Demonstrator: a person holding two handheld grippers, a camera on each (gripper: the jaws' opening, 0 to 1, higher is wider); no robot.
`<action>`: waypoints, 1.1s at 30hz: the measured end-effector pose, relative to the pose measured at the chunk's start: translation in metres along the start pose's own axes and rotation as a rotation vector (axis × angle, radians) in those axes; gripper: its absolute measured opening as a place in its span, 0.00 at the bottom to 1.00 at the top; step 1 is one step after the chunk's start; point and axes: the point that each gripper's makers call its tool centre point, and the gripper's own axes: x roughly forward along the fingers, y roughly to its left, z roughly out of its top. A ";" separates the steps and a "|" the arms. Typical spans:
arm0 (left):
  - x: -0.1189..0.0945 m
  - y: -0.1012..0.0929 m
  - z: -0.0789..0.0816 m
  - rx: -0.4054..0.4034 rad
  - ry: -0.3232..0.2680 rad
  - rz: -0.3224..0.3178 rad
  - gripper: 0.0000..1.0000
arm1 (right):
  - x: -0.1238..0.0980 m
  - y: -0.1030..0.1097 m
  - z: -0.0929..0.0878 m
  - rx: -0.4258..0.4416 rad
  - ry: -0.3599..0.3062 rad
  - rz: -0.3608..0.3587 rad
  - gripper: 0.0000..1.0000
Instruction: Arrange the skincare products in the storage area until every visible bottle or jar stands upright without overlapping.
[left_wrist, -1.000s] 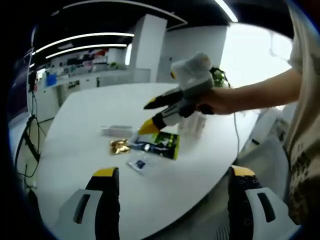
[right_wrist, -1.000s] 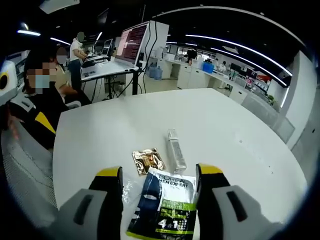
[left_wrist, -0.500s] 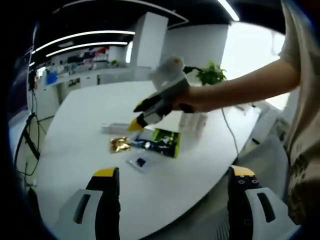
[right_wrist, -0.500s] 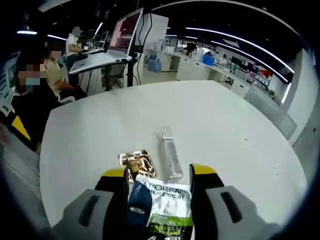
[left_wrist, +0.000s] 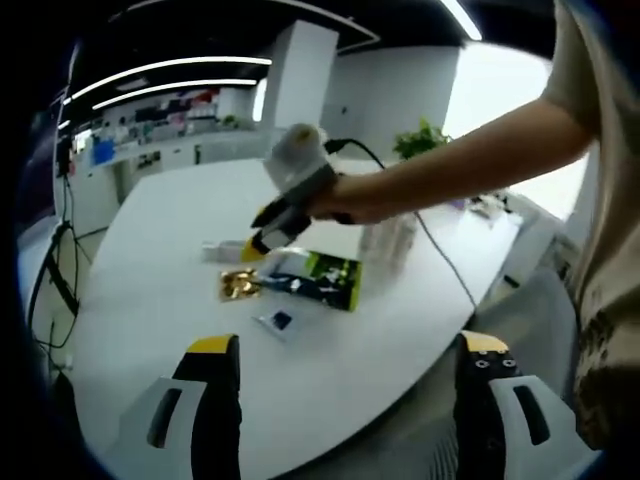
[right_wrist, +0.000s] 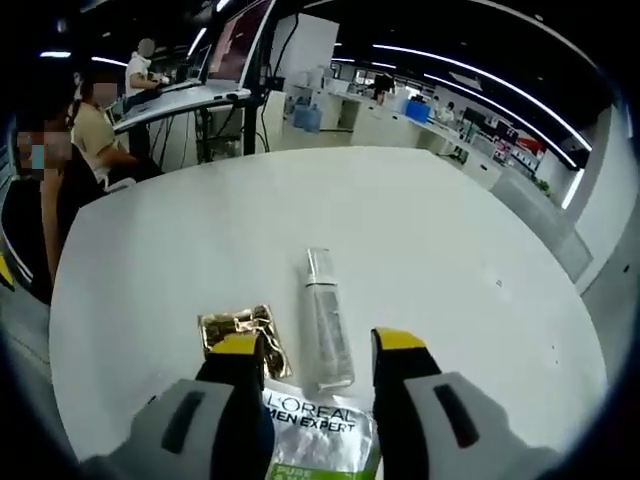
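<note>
The right claw (right_wrist: 313, 345) is reaching, jaws parted and holding nothing, toward the lying clear tube (right_wrist: 327, 318) on the white surface (right_wrist: 440, 230) — next, I judge, closing on it and standing it upright — while the left claw (left_wrist: 345, 345) is hanging wide and empty.

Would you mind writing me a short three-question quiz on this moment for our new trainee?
1. True or false: the clear tube stands upright on the white table.
2. Multiple choice: what lies just left of the tube in the right gripper view? A) a gold packet B) a glass jar C) a towel
3. Fill in: the right tongs hover with jaws apart near the tube's lower end and the ____ and green sachet.

Key:
1. False: it lies flat on its side.
2. A, the gold packet.
3. White. In the left gripper view, the right tongs reach over the items while the left tongs wait open, back from them.
</note>
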 end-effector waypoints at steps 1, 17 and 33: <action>0.000 0.000 0.000 0.000 0.001 0.001 0.86 | 0.001 0.000 -0.001 0.000 0.002 0.001 0.42; -0.001 0.004 0.000 -0.007 -0.001 0.010 0.85 | 0.019 -0.005 -0.006 0.132 0.006 0.014 0.33; -0.001 0.005 0.000 -0.016 -0.005 0.013 0.85 | 0.028 0.006 -0.014 0.114 0.046 0.043 0.25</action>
